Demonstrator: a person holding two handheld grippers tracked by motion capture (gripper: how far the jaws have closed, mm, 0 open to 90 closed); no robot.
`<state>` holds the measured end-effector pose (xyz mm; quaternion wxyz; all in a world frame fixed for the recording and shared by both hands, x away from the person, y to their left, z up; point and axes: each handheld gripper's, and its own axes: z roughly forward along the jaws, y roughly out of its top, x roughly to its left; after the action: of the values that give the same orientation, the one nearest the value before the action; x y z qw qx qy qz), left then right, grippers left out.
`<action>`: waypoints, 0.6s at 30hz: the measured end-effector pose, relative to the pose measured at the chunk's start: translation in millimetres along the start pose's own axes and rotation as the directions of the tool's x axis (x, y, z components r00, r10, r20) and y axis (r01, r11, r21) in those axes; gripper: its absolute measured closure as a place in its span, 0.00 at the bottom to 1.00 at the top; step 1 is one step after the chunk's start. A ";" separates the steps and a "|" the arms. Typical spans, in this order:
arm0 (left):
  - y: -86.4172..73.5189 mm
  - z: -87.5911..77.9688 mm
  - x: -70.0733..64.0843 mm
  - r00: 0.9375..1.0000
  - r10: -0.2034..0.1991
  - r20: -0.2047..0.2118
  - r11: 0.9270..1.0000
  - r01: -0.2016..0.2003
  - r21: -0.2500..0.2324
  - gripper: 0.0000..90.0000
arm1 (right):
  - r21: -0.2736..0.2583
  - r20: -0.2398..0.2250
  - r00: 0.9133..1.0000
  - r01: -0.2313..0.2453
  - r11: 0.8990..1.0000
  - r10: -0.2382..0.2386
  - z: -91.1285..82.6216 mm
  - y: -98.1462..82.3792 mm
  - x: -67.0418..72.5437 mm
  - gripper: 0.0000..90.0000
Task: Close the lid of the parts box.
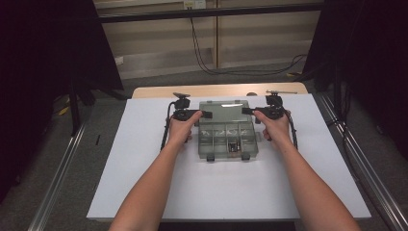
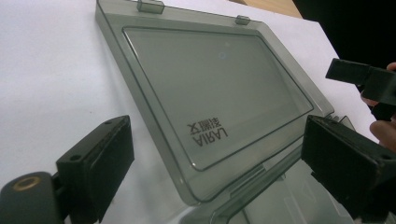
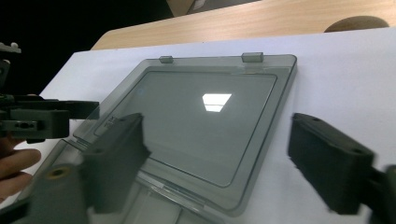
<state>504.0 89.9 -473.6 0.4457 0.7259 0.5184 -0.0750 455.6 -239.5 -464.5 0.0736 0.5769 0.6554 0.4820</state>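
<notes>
A smoky clear plastic organiser box point(image 1: 226, 139) sits mid-table with its lid point(image 1: 223, 109) swung open and lying back on the white sheet. My left gripper point(image 1: 204, 114) is at the lid's left edge, open, and the lid's corner point(image 2: 205, 186) lies between its wide-apart jaws. At the lid's right edge my right gripper point(image 1: 246, 111) is also open and straddles the hinge end of the lid point(image 3: 205, 112). Each gripper view shows the other gripper across the lid: the right gripper point(image 2: 364, 81) and the left gripper point(image 3: 42, 116). One compartment holds a small dark part point(image 1: 234, 146).
The box rests on a white sheet point(image 1: 144, 183) laid over a wooden table point(image 1: 159, 90). A thin metal tool point(image 1: 281, 91) lies at the back right of the table. Cables point(image 1: 202, 57) run across the floor behind it, and metal rails point(image 1: 356, 163) flank both sides.
</notes>
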 end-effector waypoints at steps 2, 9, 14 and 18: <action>0.8 1.7 -1.1 1.000 0.018 -0.016 1.000 -0.018 0.014 0.13 | 0.010 0.017 1.000 -0.003 1.000 0.003 3.2 -0.9 -0.2 0.29; 1.8 4.1 4.3 0.999 -0.033 -0.037 0.999 0.034 0.018 0.25 | 0.044 0.019 0.999 -0.051 0.998 0.050 12.1 -4.9 -9.8 0.39; 0.4 6.0 8.6 0.997 -0.073 -0.030 0.997 0.074 0.024 0.39 | 0.070 0.014 0.997 -0.077 0.995 0.076 16.8 -6.9 -13.0 0.41; -0.4 7.0 8.8 0.998 -0.059 -0.036 0.998 0.060 0.035 0.46 | 0.089 0.006 0.996 -0.085 0.992 0.085 20.4 -8.7 -13.9 0.44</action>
<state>510.2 90.9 -483.0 0.4209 0.7192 0.5463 -0.0848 467.4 -238.7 -487.7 0.0281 0.6073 0.6510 0.4545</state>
